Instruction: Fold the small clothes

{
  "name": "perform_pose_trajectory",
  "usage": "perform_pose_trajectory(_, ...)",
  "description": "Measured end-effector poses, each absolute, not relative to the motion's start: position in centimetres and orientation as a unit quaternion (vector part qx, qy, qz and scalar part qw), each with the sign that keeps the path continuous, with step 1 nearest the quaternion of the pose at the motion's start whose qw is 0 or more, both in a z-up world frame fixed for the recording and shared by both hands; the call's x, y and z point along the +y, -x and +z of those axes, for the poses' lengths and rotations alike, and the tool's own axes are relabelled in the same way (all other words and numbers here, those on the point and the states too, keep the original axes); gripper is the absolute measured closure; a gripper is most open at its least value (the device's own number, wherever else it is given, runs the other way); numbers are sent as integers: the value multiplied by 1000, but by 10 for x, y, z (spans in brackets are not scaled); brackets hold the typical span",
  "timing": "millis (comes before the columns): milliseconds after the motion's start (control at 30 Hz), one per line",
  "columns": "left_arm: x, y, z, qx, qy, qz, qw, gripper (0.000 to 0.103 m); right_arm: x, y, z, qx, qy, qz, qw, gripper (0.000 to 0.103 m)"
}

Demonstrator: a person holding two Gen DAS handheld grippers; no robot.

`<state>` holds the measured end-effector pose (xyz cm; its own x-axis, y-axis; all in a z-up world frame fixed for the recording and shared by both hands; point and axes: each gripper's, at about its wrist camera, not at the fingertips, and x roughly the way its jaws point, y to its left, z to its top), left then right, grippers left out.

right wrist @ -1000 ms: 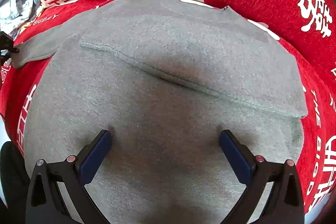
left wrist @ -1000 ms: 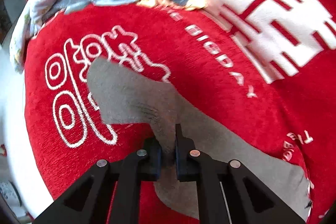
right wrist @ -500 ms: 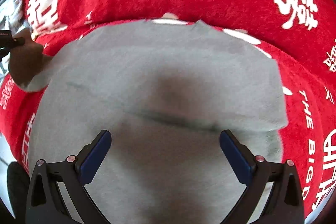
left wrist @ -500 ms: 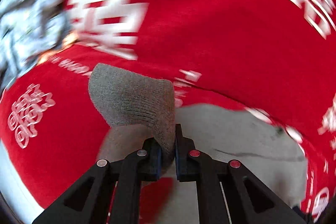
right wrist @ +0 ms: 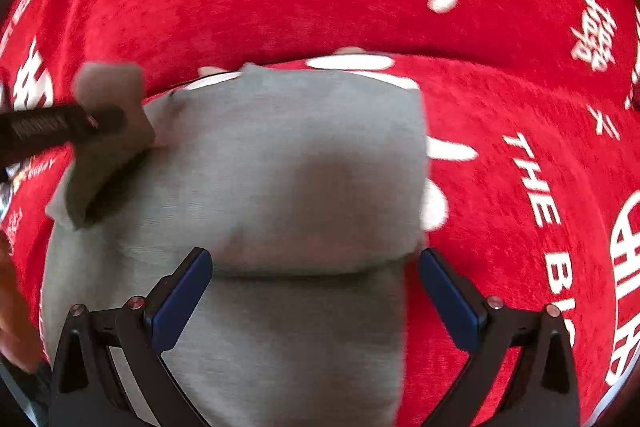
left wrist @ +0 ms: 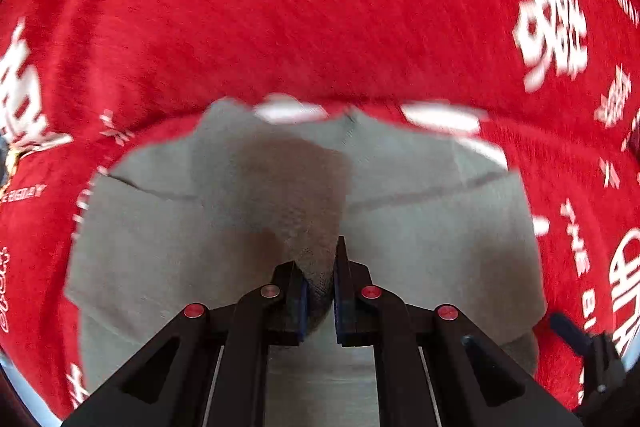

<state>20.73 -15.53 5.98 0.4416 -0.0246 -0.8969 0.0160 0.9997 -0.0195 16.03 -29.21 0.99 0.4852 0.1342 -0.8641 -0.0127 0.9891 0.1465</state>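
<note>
Now, sleeve (left wrist: 296, 195): pinched in left tongs (left wrist: 319, 291); lay flat across grey shirt (right wrist: 288, 163).
Right tongs (right wrist: 316, 291): wide, empty, over shirt.

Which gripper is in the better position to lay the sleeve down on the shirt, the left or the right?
Left, I think. The left gripper has its jaws shut on the grey sleeve, lifted over the shirt. The right gripper is open and holds nothing, so it would need to regrasp.
</note>
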Motion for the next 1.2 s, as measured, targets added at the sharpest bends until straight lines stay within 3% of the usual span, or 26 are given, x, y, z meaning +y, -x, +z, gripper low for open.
perform_pose_trajectory(167, -179, -203, 36, 547, -21, -24, 836, 93, -314, -155, 3, 502, -77, 39, 861, 0)
perform_pose_trajectory(233, -180, -204, 32, 563, -33, -37, 825, 85, -319, -153, 2, 499, -84, 40, 862, 0)
perform_pose_trajectory(267, -181, -205, 32, 566, -29, -49, 822, 62, -322, -153, 1, 498, -87, 41, 862, 0)
perform_pose_trajectory(300, -177, -204, 36, 570, -13, -66, 819, 28, -325, -153, 2, 496, -91, 42, 862, 0)
perform_pose_trajectory(333, -173, -204, 40, 567, -5, -65, 821, 16, -327, -152, 2, 495, -92, 41, 863, 0)
perform_pose_trajectory(367, -168, -202, 49, 551, 5, -56, 832, 13, -328, -152, 3, 493, -95, 40, 864, 0)
perform_pose_trajectory(600, -104, -173, 97, 494, 36, -85, 865, 13, -321, -146, 19, 474, -101, 68, 872, 0)
perform_pose_trajectory(700, -62, -169, 87, 495, 16, -10, 868, 13, -312, -154, 26, 468, -111, 86, 873, 0)
perform_pose_trajectory(833, -2, -163, 68, 514, 83, 52, 852, 13, -285, -179, 35, 458, -101, 117, 875, 0)
perform_pose_trajectory(967, 8, -168, 48, 533, 92, 76, 838, 13, -245, -214, 38, 471, -72, 130, 869, 0)
perform_pose_trajectory(1100, -7, -169, 26, 544, 57, 77, 833, 11, -173, -227, 20, 502, 37, 154, 850, 0)
perform_pose_trajectory(1167, -8, -166, 27, 542, 47, 70, 836, 11, -151, -222, -4, 500, 173, 72, 846, 2)
perform_pose_trajectory(1200, -7, -164, 29, 543, 46, 64, 836, 11, -158, -220, -9, 501, 186, 41, 844, 2)
